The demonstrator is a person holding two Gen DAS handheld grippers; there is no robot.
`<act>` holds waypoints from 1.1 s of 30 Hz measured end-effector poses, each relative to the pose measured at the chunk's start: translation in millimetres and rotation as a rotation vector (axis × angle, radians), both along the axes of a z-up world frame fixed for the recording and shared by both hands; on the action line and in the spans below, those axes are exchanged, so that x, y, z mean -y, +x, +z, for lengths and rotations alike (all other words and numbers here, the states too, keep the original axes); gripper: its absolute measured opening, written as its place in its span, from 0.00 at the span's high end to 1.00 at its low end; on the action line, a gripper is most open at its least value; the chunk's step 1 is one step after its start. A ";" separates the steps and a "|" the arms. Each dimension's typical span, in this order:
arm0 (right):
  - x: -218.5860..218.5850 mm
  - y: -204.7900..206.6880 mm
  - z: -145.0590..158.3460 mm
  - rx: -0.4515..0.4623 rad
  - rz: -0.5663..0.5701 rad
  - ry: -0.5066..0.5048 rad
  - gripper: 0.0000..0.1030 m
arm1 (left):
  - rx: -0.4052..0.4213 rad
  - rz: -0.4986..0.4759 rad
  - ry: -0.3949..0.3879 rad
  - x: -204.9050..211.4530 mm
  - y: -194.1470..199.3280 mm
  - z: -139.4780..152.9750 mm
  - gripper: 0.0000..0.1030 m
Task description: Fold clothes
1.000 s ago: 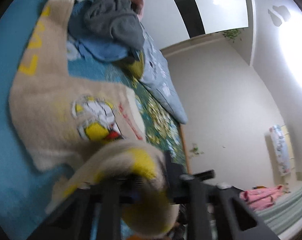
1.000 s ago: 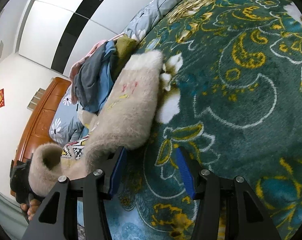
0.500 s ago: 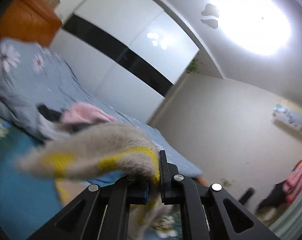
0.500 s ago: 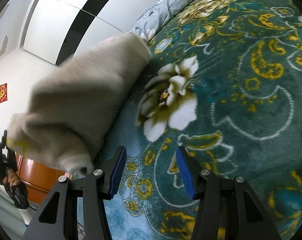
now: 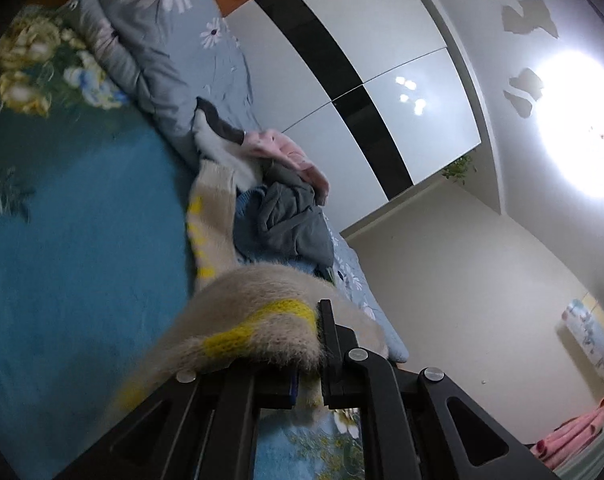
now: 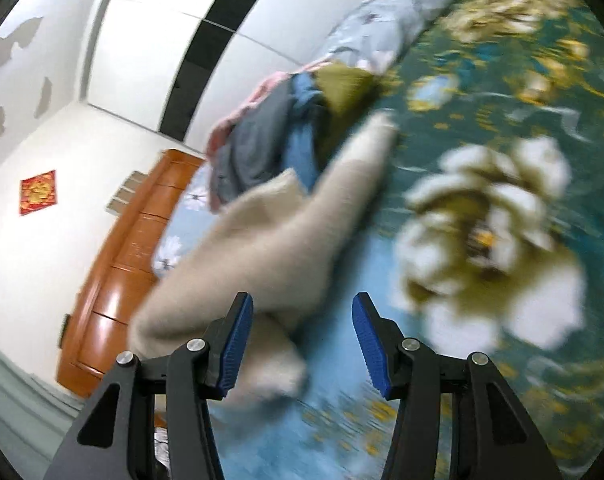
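Observation:
A fuzzy beige sweater [image 5: 257,304] with yellow stripes drapes over my left gripper [image 5: 308,376], which is shut on a fold of it; the rest trails back across the blue bedspread toward the clothes pile. In the right wrist view the same beige sweater [image 6: 269,248] hangs blurred above the floral bedspread, its lower edge just beyond and left of my right gripper [image 6: 302,340]. The right gripper is open, blue pads apart, with nothing held between them.
A pile of grey, blue and pink clothes [image 5: 285,216] lies by the floral grey pillows [image 5: 169,52]. White wardrobe doors with a black stripe [image 5: 342,68] stand behind. An orange wooden headboard [image 6: 121,268] is at the bed's end. The teal flowered bedspread [image 6: 502,240] spreads to the right.
The left gripper has swung the sweater back down, so the bed and pile are in its view again. The sweater has shifted lower and closer to the open right gripper.

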State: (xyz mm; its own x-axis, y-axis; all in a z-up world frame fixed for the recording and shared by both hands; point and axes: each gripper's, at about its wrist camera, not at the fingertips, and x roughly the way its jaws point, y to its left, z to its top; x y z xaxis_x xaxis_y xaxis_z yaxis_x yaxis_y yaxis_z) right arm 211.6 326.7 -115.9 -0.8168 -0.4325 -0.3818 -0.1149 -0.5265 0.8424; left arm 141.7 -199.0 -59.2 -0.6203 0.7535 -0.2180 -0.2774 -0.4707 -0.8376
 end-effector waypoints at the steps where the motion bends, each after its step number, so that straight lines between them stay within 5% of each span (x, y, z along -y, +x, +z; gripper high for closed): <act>1: 3.9 -10.8 5.2 -0.013 0.009 -0.011 0.48 | -0.005 -0.005 0.006 0.3 3.2 1.5 0.92; 8: 69.6 -111.4 62.8 -0.014 0.174 0.097 0.48 | -0.092 -0.077 -0.062 -17.7 29.4 33.0 0.92; 14: 138.6 -188.1 88.0 0.220 0.337 0.427 0.48 | -0.145 -0.126 -0.129 -37.8 32.4 49.8 0.92; 19: 147.6 -209.7 70.8 0.396 0.339 0.641 0.49 | -0.150 -0.143 -0.147 -39.0 36.8 49.6 0.92; 21: 135.8 -207.8 64.2 0.414 0.319 0.644 0.49 | -0.151 -0.150 -0.154 -39.5 38.4 49.2 0.92; 24: 112.4 -198.2 58.6 0.413 0.281 0.606 0.83 | -0.135 -0.161 -0.147 -41.9 37.5 44.9 0.91; 33: -6.3 -103.9 101.8 0.118 0.082 0.307 0.89 | -0.167 -0.302 -0.145 -97.3 35.0 59.6 0.91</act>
